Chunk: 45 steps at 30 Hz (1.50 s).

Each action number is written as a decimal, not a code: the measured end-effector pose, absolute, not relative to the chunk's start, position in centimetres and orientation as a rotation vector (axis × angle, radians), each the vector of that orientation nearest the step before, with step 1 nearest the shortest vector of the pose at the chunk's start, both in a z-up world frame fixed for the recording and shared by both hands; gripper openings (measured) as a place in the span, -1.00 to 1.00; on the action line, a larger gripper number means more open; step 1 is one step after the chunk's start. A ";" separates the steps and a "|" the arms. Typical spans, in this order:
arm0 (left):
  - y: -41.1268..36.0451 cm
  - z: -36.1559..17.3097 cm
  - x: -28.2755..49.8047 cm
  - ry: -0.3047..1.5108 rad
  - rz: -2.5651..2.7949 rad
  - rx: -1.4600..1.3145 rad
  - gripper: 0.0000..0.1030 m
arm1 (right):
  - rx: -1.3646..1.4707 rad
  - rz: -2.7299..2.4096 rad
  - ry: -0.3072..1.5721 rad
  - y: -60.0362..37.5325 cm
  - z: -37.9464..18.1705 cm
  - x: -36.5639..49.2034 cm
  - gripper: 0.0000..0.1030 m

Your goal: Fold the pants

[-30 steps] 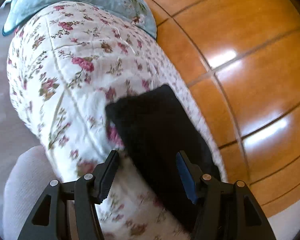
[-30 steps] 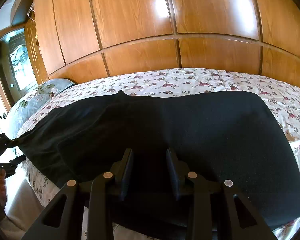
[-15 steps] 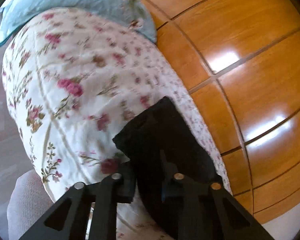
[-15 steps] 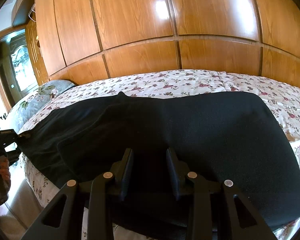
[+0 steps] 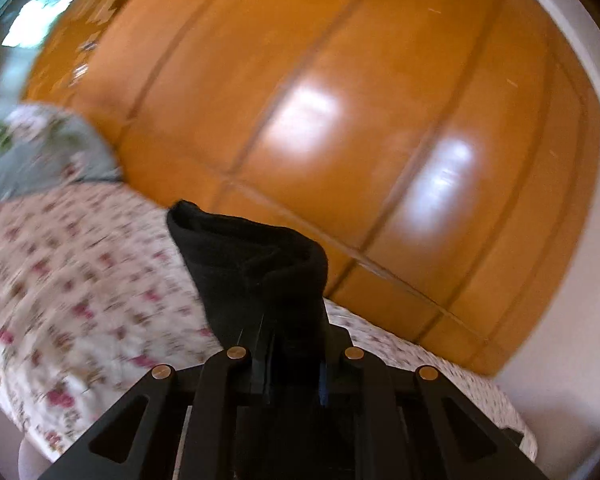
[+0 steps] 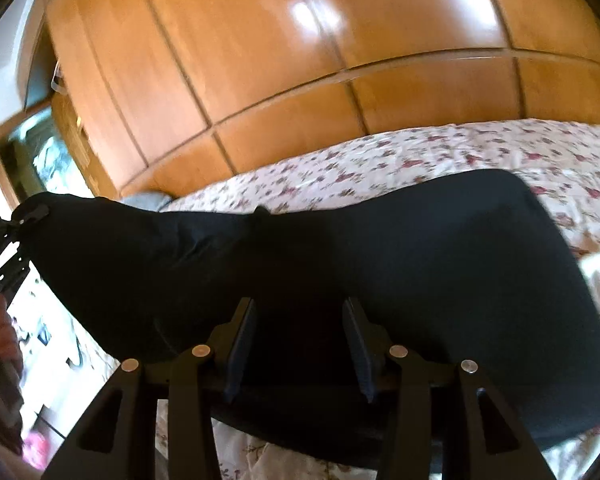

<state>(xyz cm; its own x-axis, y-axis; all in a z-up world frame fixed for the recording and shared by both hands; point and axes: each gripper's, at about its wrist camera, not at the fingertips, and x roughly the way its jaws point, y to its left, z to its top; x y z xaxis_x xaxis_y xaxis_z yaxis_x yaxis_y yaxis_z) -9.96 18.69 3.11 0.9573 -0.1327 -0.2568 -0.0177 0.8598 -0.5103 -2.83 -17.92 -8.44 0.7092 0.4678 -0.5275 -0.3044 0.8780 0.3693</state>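
Black pants (image 6: 380,264) lie across a floral bedspread (image 6: 440,152). In the left wrist view my left gripper (image 5: 290,344) is shut on the leg end of the pants (image 5: 256,264), which stands up bunched between the jaws, lifted off the bed. In the right wrist view that left gripper (image 6: 18,220) shows at the far left holding the raised leg end. My right gripper (image 6: 298,344) has its jaws apart over the near edge of the pants, with black cloth between them; whether the pads press the cloth is unclear.
Glossy wooden wardrobe panels (image 5: 360,120) stand behind the bed. A pale blue pillow (image 5: 40,152) lies at the bed's head, left. The bed's edge (image 5: 32,440) drops off at lower left. A doorway or mirror (image 6: 40,156) sits far left.
My left gripper closed on the pants' leg end and lifted it off the bed, swinging up toward the wardrobe. The right gripper rose and tilted slightly, jaws still apart.
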 end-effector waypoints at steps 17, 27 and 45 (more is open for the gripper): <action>-2.3 4.4 -6.3 0.427 -0.508 -0.160 -0.71 | 0.415 0.211 0.570 -29.7 -5.7 -4.7 -0.02; -12.5 -3.3 -3.7 0.648 -0.612 0.001 -0.60 | 0.514 0.110 0.542 -34.6 -5.7 -5.6 -0.02; -1.9 -4.2 -7.0 0.582 -0.478 -0.179 -0.26 | 0.421 0.336 0.712 -28.1 -7.2 -1.7 0.05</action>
